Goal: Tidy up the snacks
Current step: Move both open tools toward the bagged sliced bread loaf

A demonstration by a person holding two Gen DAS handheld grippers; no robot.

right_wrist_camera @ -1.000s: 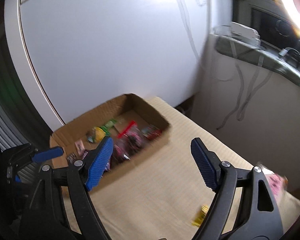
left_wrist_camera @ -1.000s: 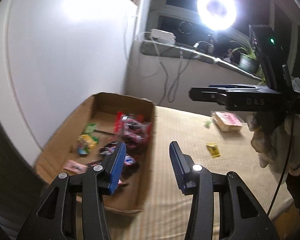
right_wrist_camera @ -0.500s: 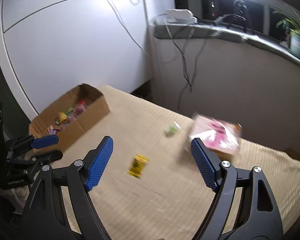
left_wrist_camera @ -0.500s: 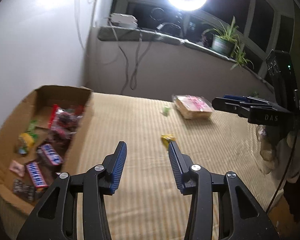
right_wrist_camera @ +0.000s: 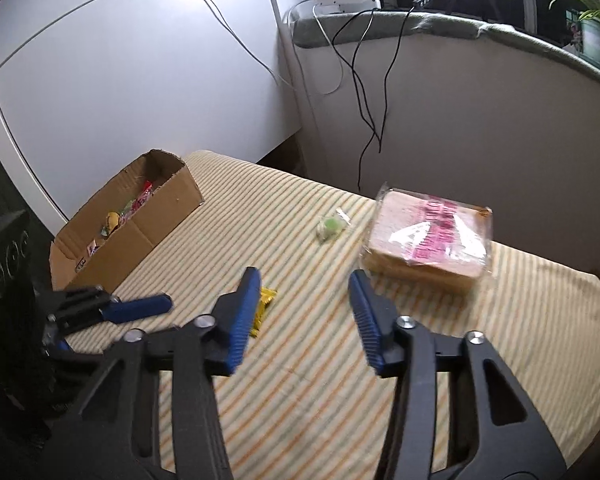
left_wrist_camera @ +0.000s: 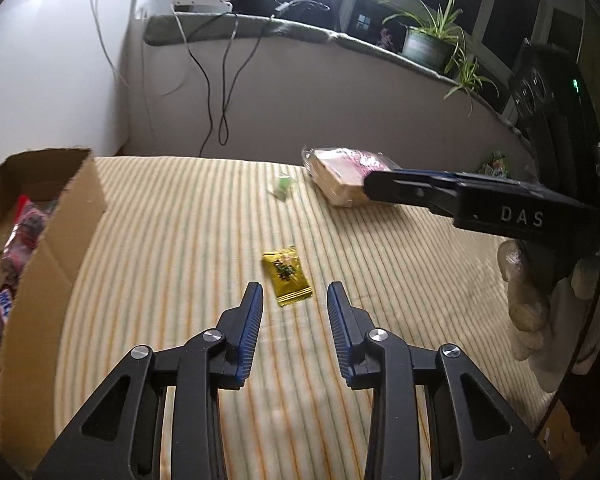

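Observation:
A yellow snack packet (left_wrist_camera: 287,277) lies on the striped cloth just ahead of my open, empty left gripper (left_wrist_camera: 295,294); it also shows in the right wrist view (right_wrist_camera: 263,307), partly behind my left finger. My right gripper (right_wrist_camera: 305,278) is open and empty, above the cloth; it shows side-on in the left wrist view (left_wrist_camera: 384,186). A wrapped bread pack with pink print (right_wrist_camera: 430,238) lies ahead to the right. A small green candy (right_wrist_camera: 331,227) lies between it and the cardboard box (right_wrist_camera: 156,224), which holds several snacks.
The striped cloth (left_wrist_camera: 180,240) covers the table. The box stands at the table's left end by a white wall. Cables hang down the back wall (right_wrist_camera: 364,80). Potted plants (left_wrist_camera: 428,44) stand on the sill. The table's right edge is close.
Both grippers swung right, away from the box, towards the loose snacks. The left gripper has come close to the yellow packet. The right gripper is nearer the bread pack.

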